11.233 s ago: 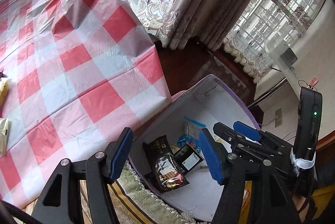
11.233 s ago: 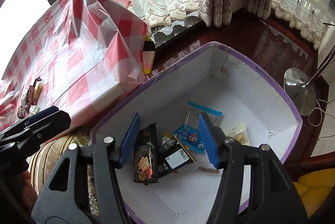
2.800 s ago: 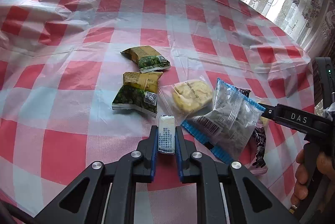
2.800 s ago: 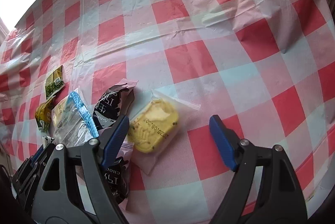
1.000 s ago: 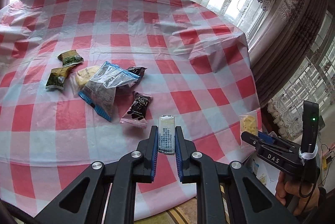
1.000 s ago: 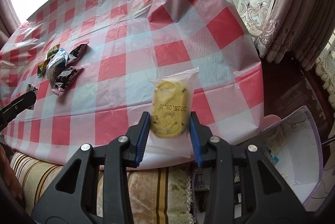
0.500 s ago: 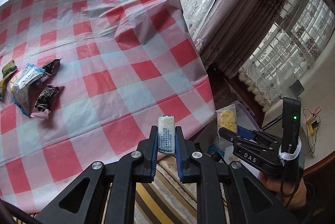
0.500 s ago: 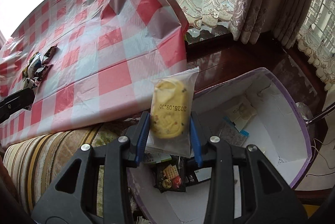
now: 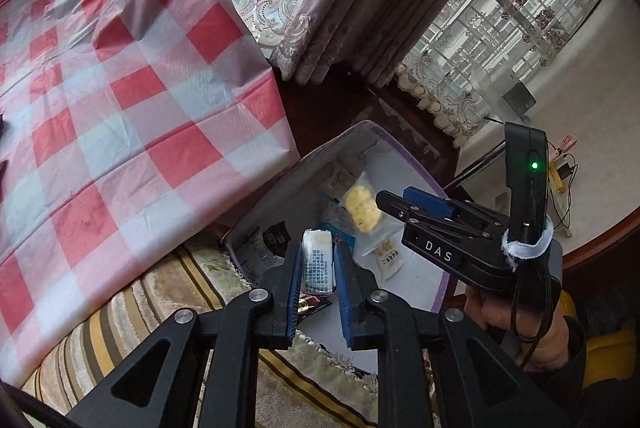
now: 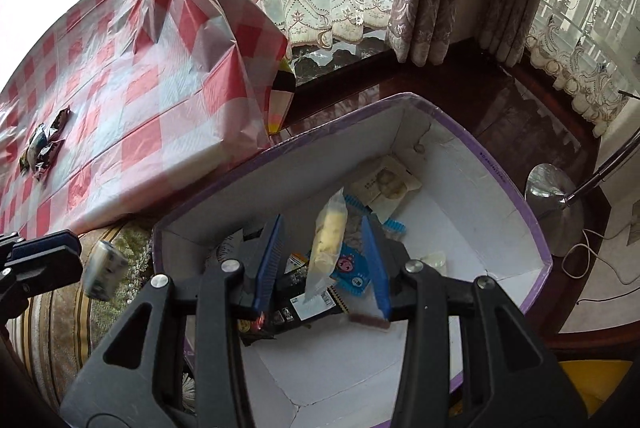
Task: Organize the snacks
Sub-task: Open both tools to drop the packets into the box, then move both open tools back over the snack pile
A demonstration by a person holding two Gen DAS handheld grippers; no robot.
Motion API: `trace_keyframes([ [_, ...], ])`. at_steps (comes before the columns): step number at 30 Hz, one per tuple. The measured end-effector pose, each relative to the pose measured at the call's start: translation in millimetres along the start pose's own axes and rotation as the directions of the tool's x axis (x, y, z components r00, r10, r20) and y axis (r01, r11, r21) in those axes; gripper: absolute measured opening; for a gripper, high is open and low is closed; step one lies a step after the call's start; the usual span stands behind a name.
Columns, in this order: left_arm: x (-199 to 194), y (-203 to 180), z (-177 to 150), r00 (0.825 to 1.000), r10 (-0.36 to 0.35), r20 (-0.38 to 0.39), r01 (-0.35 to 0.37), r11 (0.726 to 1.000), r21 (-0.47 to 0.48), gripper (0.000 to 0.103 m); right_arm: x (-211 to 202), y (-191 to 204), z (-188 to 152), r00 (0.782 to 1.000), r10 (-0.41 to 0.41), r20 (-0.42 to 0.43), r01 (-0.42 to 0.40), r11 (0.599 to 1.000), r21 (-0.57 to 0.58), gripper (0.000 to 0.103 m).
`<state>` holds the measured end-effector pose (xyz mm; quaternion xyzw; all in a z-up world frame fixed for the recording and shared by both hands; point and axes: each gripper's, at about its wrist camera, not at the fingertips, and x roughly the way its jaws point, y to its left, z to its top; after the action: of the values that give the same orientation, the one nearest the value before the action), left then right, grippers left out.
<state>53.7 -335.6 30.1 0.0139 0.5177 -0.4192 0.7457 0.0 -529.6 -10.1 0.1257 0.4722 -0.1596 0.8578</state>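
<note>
My left gripper [image 9: 318, 268] is over the near edge of the purple-rimmed white box [image 9: 412, 156]. A small white packet [image 9: 318, 262] stands between its pads while the jaws are opening. In the right wrist view that packet [image 10: 102, 270] looks blurred just past the left gripper [image 10: 78, 252]. My right gripper [image 10: 324, 260] hangs over the box [image 10: 500, 172] with its jaws opening. The clear pack with a yellow cookie [image 10: 330, 228] is edge-on between the pads, touching neither. From the left wrist view the same pack [image 9: 362, 214] drops beside the right gripper [image 9: 394, 202].
Several snack packs lie in the box, among them a blue one [image 10: 354, 274] and a beige one [image 10: 386, 184]. The red-checked table [image 10: 140, 88] stands to the left with a few snacks [image 10: 42, 144] on it. A striped cushion [image 9: 140, 308] and a lamp base [image 10: 550, 196] flank the box.
Both grippers swung from over the table to over the box. The right jaws spread and let the yellow cookie pack go; it turned edge-on. The white packet stays between the left pads.
</note>
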Motion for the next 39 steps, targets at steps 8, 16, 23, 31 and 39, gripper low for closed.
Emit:
trace_keyframes([
  [8, -14, 5, 0, 0.994, 0.092, 0.052, -0.091, 0.996, -0.016, 0.059, -12, 10, 7, 0.999, -0.021, 0.043, 0.023, 0.999, -0.041, 0.083],
  [16, -44, 20, 2, 0.923, 0.34, 0.177, -0.331, 0.94, -0.08, 0.067, -28, 42, 15, 0.987, -0.095, 0.126, 0.106, 0.99, -0.088, 0.092],
  [23, -83, 39, -5, 0.845, 0.43, 0.318, -0.419, 0.902, -0.106, 0.073, -47, 79, 20, 0.966, -0.106, 0.235, 0.148, 0.975, -0.168, 0.093],
  [31, -129, 88, -25, 0.786, 0.481, 0.389, -0.428, 0.877, -0.219, 0.073, -55, 115, 23, 0.973, 0.133, 0.191, -0.104, 0.982, -0.157, 0.093],
  [39, -171, 148, -51, 0.707, 0.585, 0.397, -0.441, 0.804, -0.399, 0.073, -54, 173, 23, 0.957, 0.226, 0.183, -0.192, 0.963, -0.187, 0.093],
])
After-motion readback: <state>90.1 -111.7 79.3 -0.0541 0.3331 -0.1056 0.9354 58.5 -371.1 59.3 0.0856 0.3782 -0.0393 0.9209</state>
